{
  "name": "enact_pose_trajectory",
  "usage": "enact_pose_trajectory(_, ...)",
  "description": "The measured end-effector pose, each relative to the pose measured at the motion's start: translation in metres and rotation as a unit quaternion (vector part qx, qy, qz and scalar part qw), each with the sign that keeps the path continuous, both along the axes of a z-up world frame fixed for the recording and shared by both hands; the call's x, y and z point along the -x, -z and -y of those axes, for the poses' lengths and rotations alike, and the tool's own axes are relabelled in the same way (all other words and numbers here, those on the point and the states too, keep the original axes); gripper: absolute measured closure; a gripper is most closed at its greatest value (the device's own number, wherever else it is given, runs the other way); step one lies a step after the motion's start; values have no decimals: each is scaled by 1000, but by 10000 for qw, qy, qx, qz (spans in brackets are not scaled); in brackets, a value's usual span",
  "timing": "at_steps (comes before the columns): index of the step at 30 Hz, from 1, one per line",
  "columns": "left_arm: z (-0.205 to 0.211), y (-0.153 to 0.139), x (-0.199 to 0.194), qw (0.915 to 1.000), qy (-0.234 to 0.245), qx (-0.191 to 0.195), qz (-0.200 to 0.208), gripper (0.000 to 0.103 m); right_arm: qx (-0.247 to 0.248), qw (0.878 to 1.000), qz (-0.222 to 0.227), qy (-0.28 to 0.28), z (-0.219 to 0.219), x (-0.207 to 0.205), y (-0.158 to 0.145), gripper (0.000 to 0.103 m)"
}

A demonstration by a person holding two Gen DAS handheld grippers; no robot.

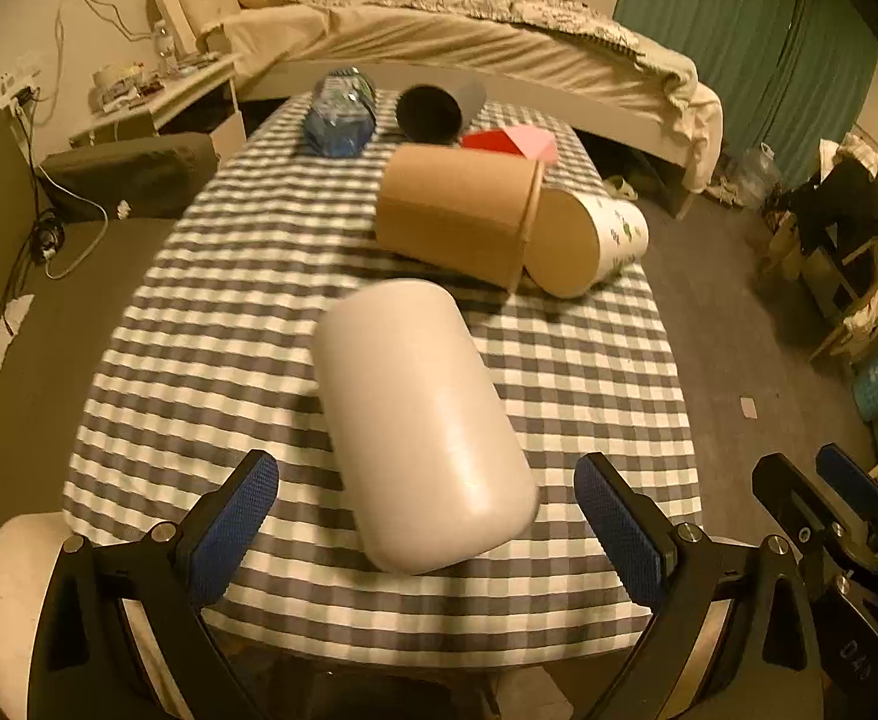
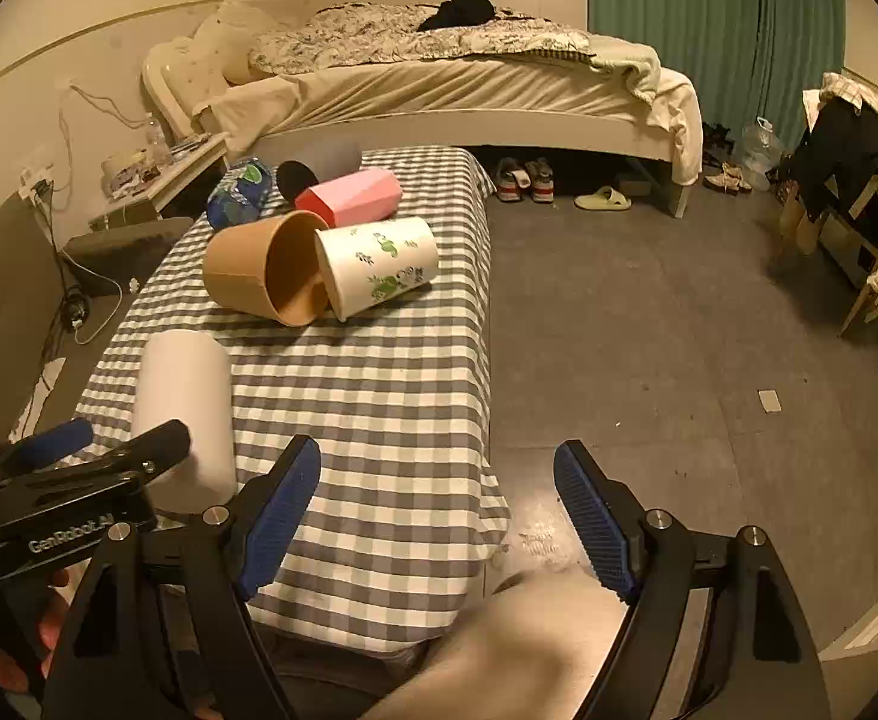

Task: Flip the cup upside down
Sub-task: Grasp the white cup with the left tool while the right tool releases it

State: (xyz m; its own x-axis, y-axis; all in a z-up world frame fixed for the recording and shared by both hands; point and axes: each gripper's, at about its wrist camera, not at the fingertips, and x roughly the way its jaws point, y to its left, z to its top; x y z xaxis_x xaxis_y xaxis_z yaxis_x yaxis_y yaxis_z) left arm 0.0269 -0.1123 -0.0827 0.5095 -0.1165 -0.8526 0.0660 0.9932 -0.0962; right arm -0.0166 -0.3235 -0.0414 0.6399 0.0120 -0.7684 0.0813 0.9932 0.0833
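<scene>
Bed (image 2: 439, 90) fills the back of the room, green curtain (image 2: 709, 30) to its right. Table (image 1: 228, 300) with grey-white check cloth runs from me toward the bed.

White cup (image 1: 420, 420) lies on its side on the near part of the table, closed end toward me in the left wrist view, tilted slightly left to right. It sits between my left gripper (image 1: 426, 528) fingers' line of sight but not touching either pad; looks blurred. In the right wrist view the same cup (image 2: 183, 408) is at the table's left edge, partly behind the left gripper body.

Brown cup (image 1: 457, 210) lies on its side mid-table, mouth to the right. Floral cup (image 1: 589, 246) lies on its side with its rim poking into the brown cup's mouth, touching.

Farther back: pink box (image 2: 348, 198) on its side, black cup (image 1: 432, 114) with its dark mouth facing me, blue bottle (image 1: 342, 114) lying at the far left. All three are close together near the far end.

Left gripper: wide open, holding nothing. Right gripper (image 2: 439, 516): wide open too, nothing between the pads, hanging off the table's near right corner over the floor (image 2: 679, 330).

Shoes (image 2: 523, 180) and a slipper (image 2: 604, 199) lie on the floor by the bed.
</scene>
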Motion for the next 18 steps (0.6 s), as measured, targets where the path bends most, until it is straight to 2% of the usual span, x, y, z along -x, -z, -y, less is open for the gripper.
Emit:
enact_pose_trajectory(10, -4, 29, -7, 9994, -59, 35, -325, 1, -4, 9998, -183, 49, 3, -3, 13, 23)
enact_pose_trajectory(14, -9, 34, -7, 9994, -46, 152, -305, 1, 9, 9996, -266, 61, 2, -5, 19, 23)
enact_pose_trajectory(18, -10, 33, -5, 9995, 145, 213, -196, 7, 26, 9995, -313, 46, -1, -7, 22, 23)
